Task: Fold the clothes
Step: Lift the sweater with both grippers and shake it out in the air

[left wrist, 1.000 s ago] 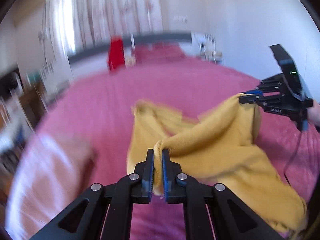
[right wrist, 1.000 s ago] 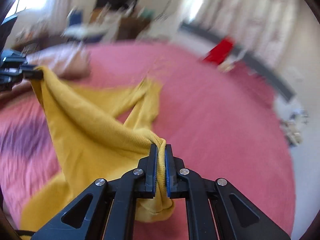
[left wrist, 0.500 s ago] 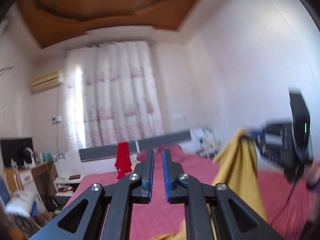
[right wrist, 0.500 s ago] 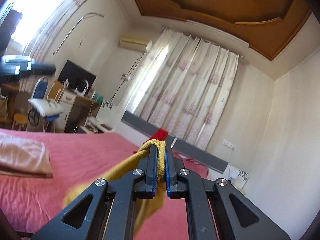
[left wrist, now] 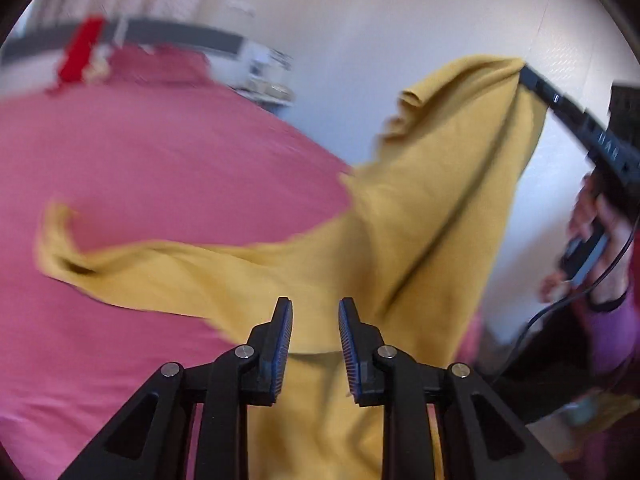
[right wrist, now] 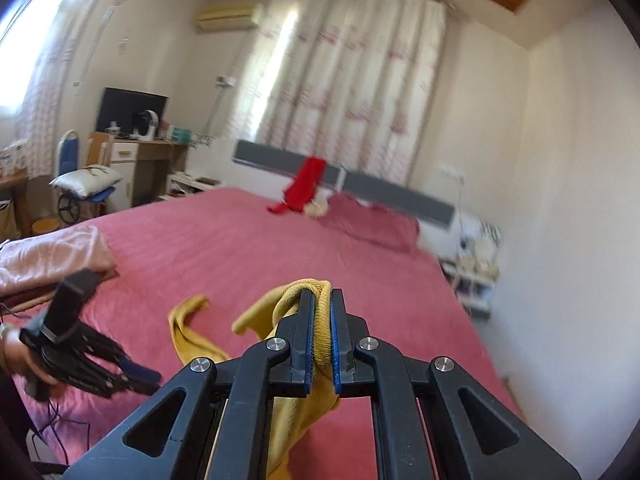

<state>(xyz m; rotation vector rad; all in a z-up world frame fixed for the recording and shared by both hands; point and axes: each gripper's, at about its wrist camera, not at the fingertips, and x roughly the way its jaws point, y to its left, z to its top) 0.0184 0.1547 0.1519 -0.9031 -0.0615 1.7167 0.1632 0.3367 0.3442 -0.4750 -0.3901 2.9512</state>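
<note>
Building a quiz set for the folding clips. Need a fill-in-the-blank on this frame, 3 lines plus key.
1. The right tongs are shut on the ____ garment.
2. The left tongs are opening, with ____ pressed between their pads.
3. The bed cover under the garment is ____.

Missing words: yellow; nothing; pink

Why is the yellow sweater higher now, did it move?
Yes. The right tongs lifted the yellow sweater off the pink bed, up against the white wall.
</note>
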